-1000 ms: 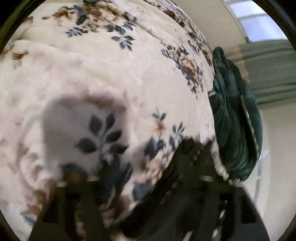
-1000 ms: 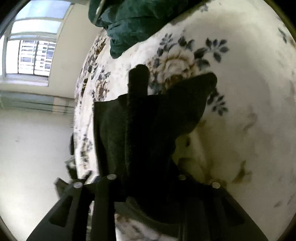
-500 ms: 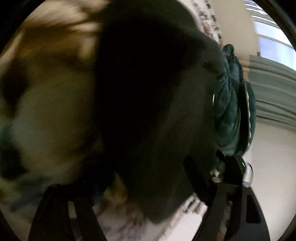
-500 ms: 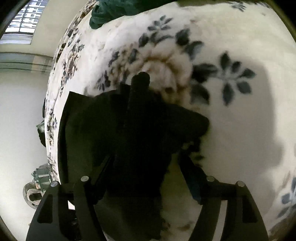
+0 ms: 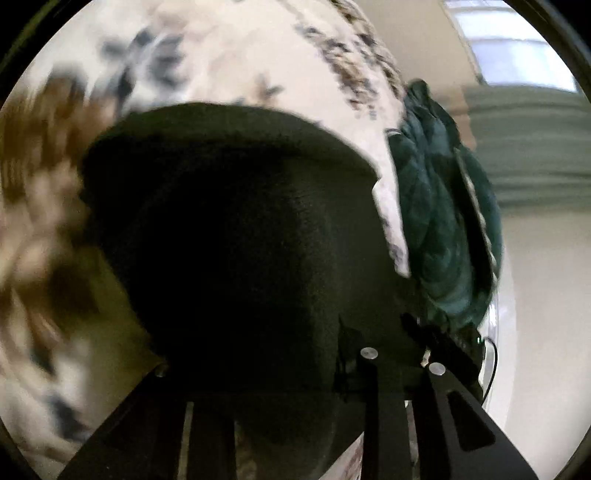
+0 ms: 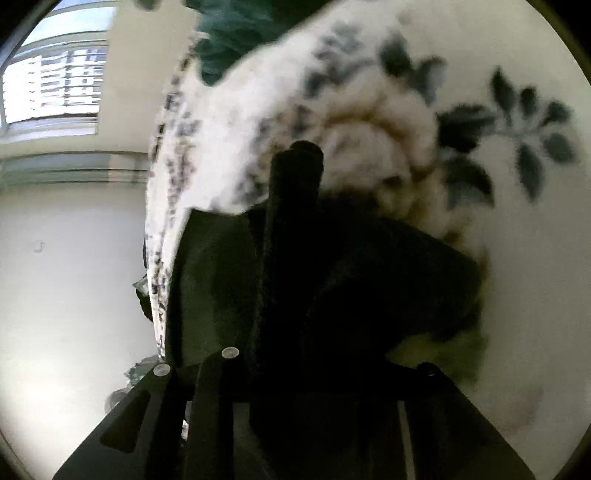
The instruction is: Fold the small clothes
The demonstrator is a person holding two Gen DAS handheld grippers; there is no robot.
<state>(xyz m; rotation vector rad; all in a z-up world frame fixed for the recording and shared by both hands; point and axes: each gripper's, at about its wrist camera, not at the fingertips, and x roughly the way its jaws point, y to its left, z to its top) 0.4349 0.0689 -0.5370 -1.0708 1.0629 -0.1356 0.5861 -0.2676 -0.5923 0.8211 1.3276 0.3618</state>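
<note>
A small black garment [image 5: 236, 236] fills the middle of the left wrist view, over a white floral blanket [image 5: 229, 55]. My left gripper [image 5: 280, 373] is shut on the garment's near edge; the cloth hides its fingertips. In the right wrist view the same black garment [image 6: 369, 280] drapes over my right gripper [image 6: 317, 373], which is shut on it. A thick rolled band [image 6: 291, 192] of the garment stands up from the grip. Both views are blurred by motion.
A dark green quilted cloth [image 5: 439, 221] lies bunched at the blanket's far edge and shows in the right wrist view [image 6: 232, 29]. A window [image 6: 55, 81] and pale wall lie beyond. The bed edge [image 6: 159, 229] drops off left of the garment.
Both grippers have swung with the garment. In the left view the black cloth rose from a corner to cover most of the frame. The right view tilted back toward the window.
</note>
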